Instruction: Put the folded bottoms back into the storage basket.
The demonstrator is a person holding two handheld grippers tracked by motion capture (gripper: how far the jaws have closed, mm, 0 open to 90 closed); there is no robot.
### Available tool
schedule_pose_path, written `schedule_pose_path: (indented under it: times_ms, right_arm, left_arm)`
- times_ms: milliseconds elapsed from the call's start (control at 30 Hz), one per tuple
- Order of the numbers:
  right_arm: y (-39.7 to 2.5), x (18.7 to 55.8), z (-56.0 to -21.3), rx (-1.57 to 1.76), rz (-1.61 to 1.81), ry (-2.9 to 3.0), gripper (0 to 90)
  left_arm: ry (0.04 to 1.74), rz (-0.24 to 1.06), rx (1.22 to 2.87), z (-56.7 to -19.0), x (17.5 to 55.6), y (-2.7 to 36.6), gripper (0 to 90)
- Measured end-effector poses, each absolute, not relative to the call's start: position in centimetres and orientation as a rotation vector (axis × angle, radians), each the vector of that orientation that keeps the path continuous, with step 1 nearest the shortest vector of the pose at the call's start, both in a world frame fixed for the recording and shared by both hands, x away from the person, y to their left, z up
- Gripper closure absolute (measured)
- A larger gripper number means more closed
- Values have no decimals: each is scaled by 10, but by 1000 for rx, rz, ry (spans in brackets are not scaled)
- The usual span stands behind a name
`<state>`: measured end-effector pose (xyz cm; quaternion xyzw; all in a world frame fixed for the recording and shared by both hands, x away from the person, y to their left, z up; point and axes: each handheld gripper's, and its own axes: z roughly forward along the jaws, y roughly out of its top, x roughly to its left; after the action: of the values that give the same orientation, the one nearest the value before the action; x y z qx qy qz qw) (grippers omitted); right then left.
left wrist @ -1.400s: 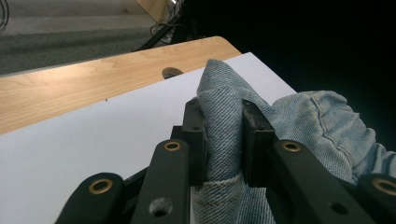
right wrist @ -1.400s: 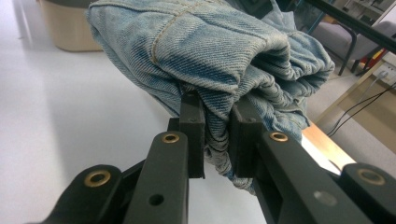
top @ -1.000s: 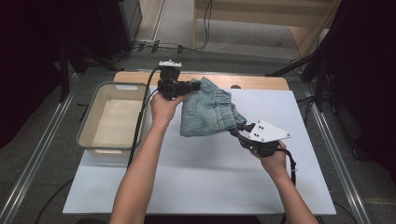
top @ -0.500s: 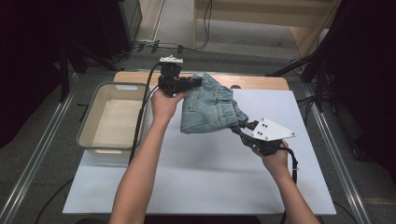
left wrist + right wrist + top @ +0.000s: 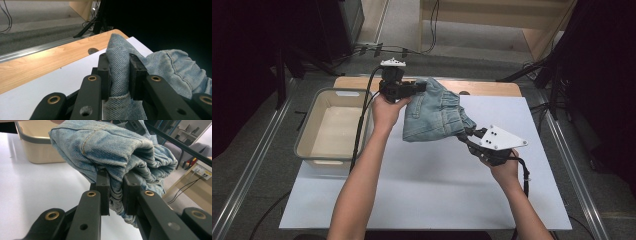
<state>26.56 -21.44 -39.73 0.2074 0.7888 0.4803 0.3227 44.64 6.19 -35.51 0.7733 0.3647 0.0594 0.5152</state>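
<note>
A folded pair of light blue jeans hangs between both grippers above the white table top. My left gripper is shut on the far end of the denim, its jaws pinching a thick fold. My right gripper is shut on the near right corner of the jeans, with cloth bunched between its jaws. The grey three-cornered plate sits on top of the right gripper.
A beige plastic tub stands at the table's left edge, its corner also seen behind the jeans. A wooden strip runs along the far edge. Cables and dark stands lie on the floor beyond.
Both grippers have lifted the jeans slightly and shifted them a little to the right. Both grips stay shut on the denim.
</note>
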Motion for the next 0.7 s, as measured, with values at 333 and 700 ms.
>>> schedule_pose_path:
  times_ms: [333, 700]
  right_arm:
    - [-208, 267, -393, 535, 1267, 2067, 776]
    - [-199, 269, -390, 522, 1279, 2064, 776]
  left_arm:
    - [873, 157, 1856, -350, 447, 67, 754]
    - [873, 182, 1854, -345, 446, 78, 754]
